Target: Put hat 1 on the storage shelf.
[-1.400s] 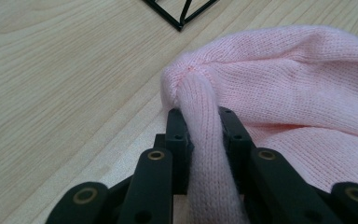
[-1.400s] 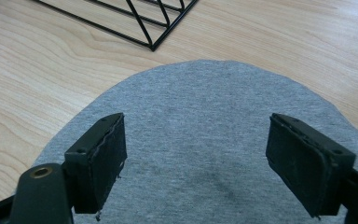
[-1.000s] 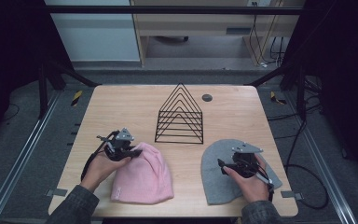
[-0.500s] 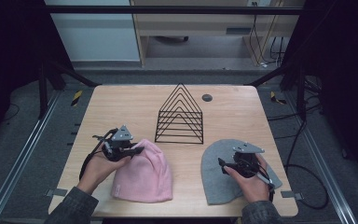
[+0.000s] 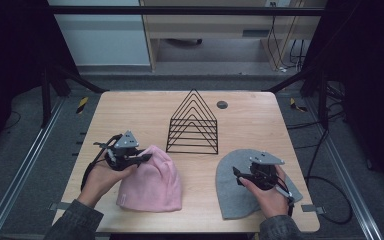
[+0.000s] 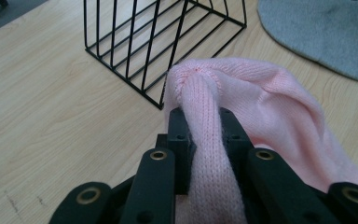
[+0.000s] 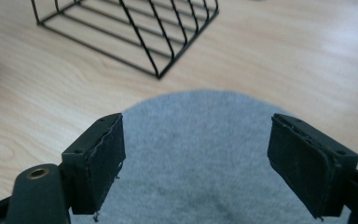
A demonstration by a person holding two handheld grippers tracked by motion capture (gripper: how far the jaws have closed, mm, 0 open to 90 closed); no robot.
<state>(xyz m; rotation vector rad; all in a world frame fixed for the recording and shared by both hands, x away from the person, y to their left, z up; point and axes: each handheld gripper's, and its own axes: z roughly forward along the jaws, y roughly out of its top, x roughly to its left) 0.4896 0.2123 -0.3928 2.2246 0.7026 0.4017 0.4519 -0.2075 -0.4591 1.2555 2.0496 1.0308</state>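
Left hand-held gripper [image 5: 142,159] is clenched on a fold of the pink knit beanie [image 5: 152,181]; in the left gripper view the ribbed wool bunches up between the two black pads [image 6: 179,135], its crown lifted off the wood while the rest appears to lie on the tabletop [image 5: 140,112]. Right hand-held gripper [image 5: 237,172] hangs over the grey beanie [image 5: 230,187] with its jaws spread wide and nothing between them; the right gripper view shows the felt-like grey fabric lying flat beneath its dark, rough-faced pads [image 7: 106,156].

Largest of all is the tabletop, pale wood grain with rounded corners, its far half mostly bare. Next come the two beanies, both dome-shaped and soft, pink near the front left, grey near the front right, well apart. Between them, farther back, stands a black wire rack [image 5: 193,122] of nested triangular frames, just beside the pink crown. Smallest is a dark round disc [image 5: 222,104] beyond the rack, possibly a cable port.
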